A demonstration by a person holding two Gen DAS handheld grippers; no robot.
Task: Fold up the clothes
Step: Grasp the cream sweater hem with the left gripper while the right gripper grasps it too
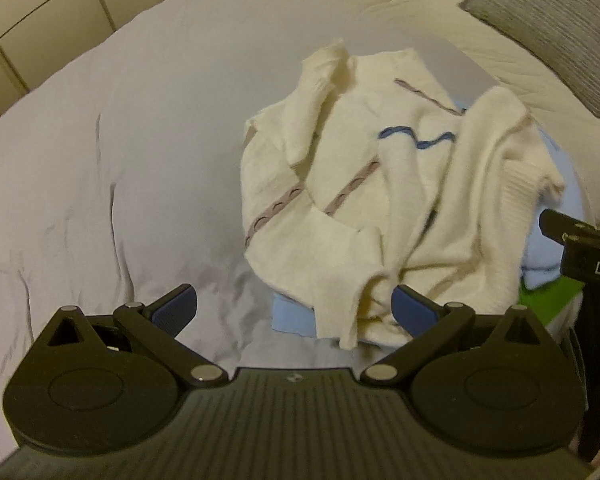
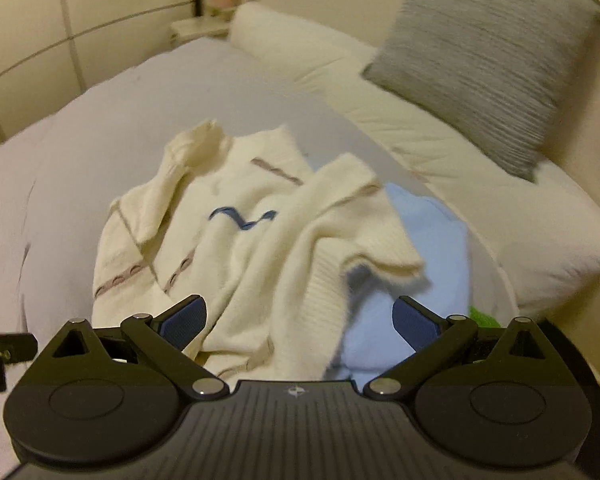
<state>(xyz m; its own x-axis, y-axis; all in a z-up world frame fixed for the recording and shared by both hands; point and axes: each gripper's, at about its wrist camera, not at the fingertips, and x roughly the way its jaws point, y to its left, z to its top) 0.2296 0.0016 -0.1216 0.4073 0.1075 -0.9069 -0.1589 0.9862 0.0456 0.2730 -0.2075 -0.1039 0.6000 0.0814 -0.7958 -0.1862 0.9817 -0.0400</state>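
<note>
A cream knit sweater (image 1: 364, 184) with grey-brown stripes and a wavy blue line lies crumpled on the bed, on top of a light blue garment (image 1: 292, 316). In the left wrist view my left gripper (image 1: 294, 312) is open, its blue pads (image 1: 176, 310) just short of the sweater's near hem. The right wrist view has the same sweater (image 2: 240, 248) and the light blue garment (image 2: 416, 264) under it. My right gripper (image 2: 298, 322) is open over the sweater's near edge, nothing held. The right gripper's body (image 1: 588, 248) shows at the left view's right edge.
The bed (image 1: 100, 160) is covered by a pale lilac sheet with wrinkles at the left. A cream bolster (image 2: 460, 152) and a grey pillow (image 2: 488, 60) lie at the back right. A bit of green cloth (image 2: 484, 316) peeks out at the right. Cream wall panels (image 2: 40, 40) stand behind.
</note>
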